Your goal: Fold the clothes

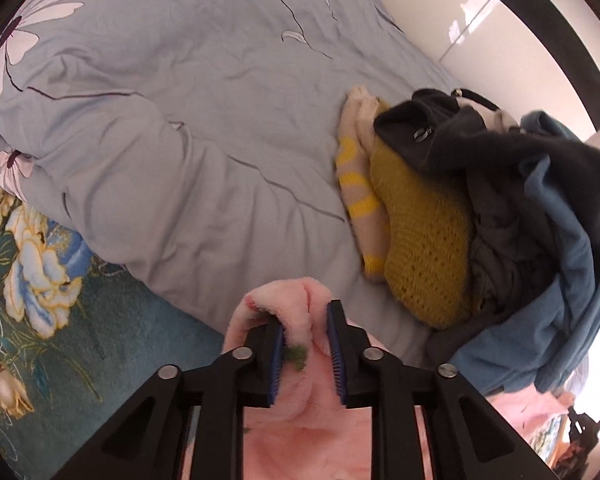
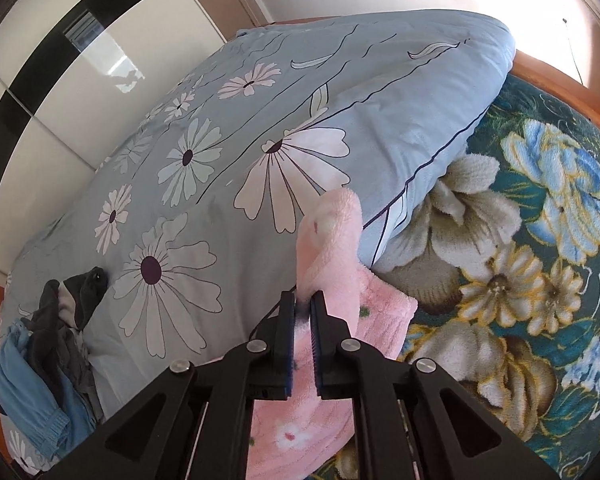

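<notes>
1. Left gripper (image 1: 305, 322): low centre of the left wrist view, jaws partly apart. A fold of the pink garment (image 1: 296, 420) stands between the blue pads; the left pad touches the fleece, the right pad stands just clear of it. No firm pinch shows.
2. Right gripper (image 2: 303, 304): low centre of the right wrist view, jaws at a narrow gap. A thin edge of the pink garment (image 2: 332, 264) runs between the pads and rises in a peak at 12 o'clock from the tips. Whether the pads press on it cannot be told.
3. Pink garment: fluffy fleece with small flower prints, lying under both grippers on the near edge of the bed, partly on the duvet, partly on the blanket.
4. Duvet (image 1: 188, 128): pale blue with white daisies, rumpled, filling the field from 9 to 1 o'clock in the left wrist view.
5. Blanket (image 2: 540, 240): teal plush with large flowers, at 3 o'clock from the right gripper; at 8 o'clock from the left gripper.
6. Clothes pile (image 1: 500, 208): at 2 o'clock from the left gripper, on the duvet. Holds a mustard knit (image 1: 424, 248), a beige and yellow striped piece (image 1: 360, 192), dark grey items and a blue garment (image 1: 560, 320).
7. Wardrobe (image 2: 60, 80): glossy white with black bands, at 10 o'clock in the right wrist view.
</notes>
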{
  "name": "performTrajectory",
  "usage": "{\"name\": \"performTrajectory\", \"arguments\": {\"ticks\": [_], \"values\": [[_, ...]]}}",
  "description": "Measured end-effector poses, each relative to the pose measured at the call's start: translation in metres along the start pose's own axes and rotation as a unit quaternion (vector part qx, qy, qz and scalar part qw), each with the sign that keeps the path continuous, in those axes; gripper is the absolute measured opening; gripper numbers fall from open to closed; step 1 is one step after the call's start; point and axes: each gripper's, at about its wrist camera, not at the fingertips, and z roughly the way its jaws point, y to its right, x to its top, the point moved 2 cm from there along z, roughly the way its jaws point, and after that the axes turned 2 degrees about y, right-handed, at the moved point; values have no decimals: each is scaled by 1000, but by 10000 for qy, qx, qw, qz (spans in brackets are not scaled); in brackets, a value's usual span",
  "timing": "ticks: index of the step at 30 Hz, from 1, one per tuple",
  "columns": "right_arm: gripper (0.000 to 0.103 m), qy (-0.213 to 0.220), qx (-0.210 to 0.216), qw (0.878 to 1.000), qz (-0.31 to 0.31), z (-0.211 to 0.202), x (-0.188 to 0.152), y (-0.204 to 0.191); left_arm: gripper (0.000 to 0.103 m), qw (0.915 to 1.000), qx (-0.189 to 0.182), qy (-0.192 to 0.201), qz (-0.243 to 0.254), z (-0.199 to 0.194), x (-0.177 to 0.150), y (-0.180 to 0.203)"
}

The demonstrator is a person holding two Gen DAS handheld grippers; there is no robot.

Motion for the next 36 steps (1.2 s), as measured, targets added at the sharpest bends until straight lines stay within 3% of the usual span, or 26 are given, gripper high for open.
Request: {"name": "performTrajectory", "arguments": {"ticks": [1, 3, 9, 12, 16, 19, 25, 29, 32, 33, 36], "values": [[28, -6, 21, 10000, -37, -3, -1, -2, 36, 10000, -38, -65, 10, -1, -5, -2], [39, -15, 178, 9998, -128, -12, -2, -7, 40, 9999, -26, -139, 19, -7, -14, -8], [41, 130, 446, 9982, -384, -60, -8, -16, 52, 9995, -163, -116, -241, -44, -31, -39], [47, 177, 562, 9975, -382, -89, -28, -1, 58, 9983, -261, -32, -522, -62, -52, -59], [49, -53, 354, 9989, -309, -110, -74, 47, 58, 9955, -60, -140, -931, -63, -100, -94], [49, -398, 40, 9992, -62, -115, -115, 93, 58, 9898, 71, -429, -1358, -51, -147, -123], [51, -990, 50, 9919, 790, -111, -177, 147, 58, 9723, -278, -747, -2198, -34, -203, -145], [51, -1104, 331, 9868, 1136, -104, -197, 147, 57, 9672, -572, -783, -2348, -28, -211, -129], [51, -1160, 387, 9846, 1252, -100, -202, 139, 52, 9678, -565, -854, -2300, -22, -214, -114], [48, -1150, 435, 9837, 1310, -101, -202, 136, 43, 9685, -551, -861, -2269, -20, -216, -109], [15, -1168, 475, 9812, 1462, -101, -201, 132, 23, 9672, -583, -894, -2306, -16, -220, -99]]}}
